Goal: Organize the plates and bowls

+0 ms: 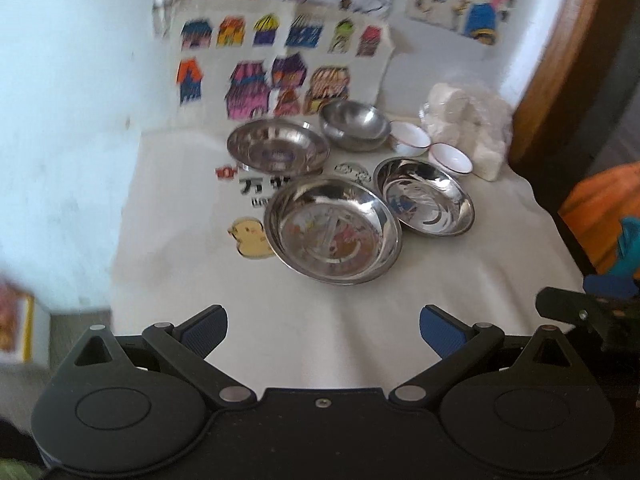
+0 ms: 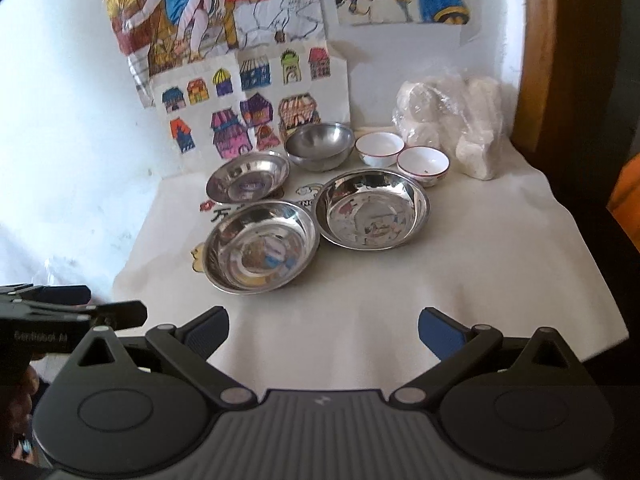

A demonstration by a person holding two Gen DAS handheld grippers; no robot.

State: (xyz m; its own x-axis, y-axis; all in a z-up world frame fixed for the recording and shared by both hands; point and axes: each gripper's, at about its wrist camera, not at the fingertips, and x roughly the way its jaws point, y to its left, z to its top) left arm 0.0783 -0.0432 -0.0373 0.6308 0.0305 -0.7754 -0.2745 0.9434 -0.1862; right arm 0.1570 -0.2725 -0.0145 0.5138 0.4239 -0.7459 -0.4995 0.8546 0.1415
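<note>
Both grippers hover over the near edge of the table, above its white cloth (image 2: 400, 280). Left gripper (image 1: 323, 330): fingers spread wide, nothing between the blue pads (image 1: 440, 330). Right gripper (image 2: 323, 330): fingers likewise spread, nothing held.

Dishes sit toward the far half of the table, against the wall:
- Steel plate A (image 2: 261, 246), nearest, left of centre; partly covers a yellow chick print (image 1: 249, 238) on the cloth.
- Steel plate B (image 2: 372, 209), just right of A; rims close, contact cannot be told.
- Steel plate C (image 2: 248, 177), behind A, toward the far left.
- Deep steel bowl (image 2: 319, 146), at the far edge, right of C.
- Two white ceramic bowls with dark rim lines: one (image 2: 379, 149) just right of the steel bowl, the other (image 2: 423, 165) in front and right of it, behind plate B.

Clear plastic bag of white lumps (image 2: 452, 128) at the far right corner. Coloured drawings of houses (image 2: 248, 108) lean on the wall behind the dishes.
</note>
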